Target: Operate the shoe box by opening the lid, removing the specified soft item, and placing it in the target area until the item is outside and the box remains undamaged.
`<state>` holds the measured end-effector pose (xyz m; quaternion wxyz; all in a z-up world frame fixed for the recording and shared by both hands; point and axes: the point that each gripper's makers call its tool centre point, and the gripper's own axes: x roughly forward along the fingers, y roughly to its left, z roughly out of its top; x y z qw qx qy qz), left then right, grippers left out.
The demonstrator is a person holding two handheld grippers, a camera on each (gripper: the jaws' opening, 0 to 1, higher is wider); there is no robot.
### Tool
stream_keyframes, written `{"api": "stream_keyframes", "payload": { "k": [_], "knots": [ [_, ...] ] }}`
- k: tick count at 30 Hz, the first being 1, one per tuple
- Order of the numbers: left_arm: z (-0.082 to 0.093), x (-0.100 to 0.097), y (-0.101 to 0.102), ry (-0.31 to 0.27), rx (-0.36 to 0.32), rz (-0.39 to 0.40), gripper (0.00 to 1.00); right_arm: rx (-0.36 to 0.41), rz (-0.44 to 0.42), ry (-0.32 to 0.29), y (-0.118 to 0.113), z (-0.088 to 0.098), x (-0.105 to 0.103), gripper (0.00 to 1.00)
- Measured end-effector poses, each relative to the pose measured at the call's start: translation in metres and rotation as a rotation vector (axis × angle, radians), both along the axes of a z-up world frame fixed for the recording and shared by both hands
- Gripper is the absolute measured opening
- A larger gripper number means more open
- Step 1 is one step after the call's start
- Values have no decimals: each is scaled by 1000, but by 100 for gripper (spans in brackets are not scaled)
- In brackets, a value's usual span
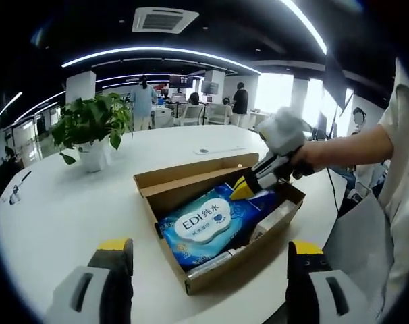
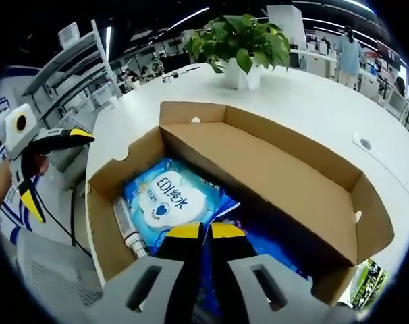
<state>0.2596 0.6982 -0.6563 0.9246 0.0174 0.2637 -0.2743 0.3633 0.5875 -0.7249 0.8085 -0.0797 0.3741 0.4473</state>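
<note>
The shoe box (image 1: 218,233) lies open on the white counter (image 1: 63,202), its lid folded back on the far side, one corner close to the counter's near edge. Inside lies the blue wipes pack (image 1: 203,228), flat against the bottom, with a slim tube (image 2: 127,233) along one wall. The right tool (image 2: 204,231) reaches down inside the box, its yellow-tipped jaws pressed together at the pack's edge; whether they pinch the pack cannot be told. The left tool (image 1: 208,248) hovers outside the box's near wall, jaws spread wide. A potted plant (image 1: 93,128) stands well apart, leaving broad bare counter between it and the box.
</note>
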Motion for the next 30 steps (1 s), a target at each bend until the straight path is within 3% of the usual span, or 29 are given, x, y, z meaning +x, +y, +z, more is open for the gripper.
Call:
{"api": "stream_keyframes", "payload": {
  "k": [15, 30],
  "knots": [
    [-2, 3, -2, 4, 14, 1, 93, -1, -47, -31, -19, 15, 3, 0],
    [-6, 14, -24, 47, 59, -32, 79, 11, -102, -23, -50, 27, -1, 0]
  ]
}}
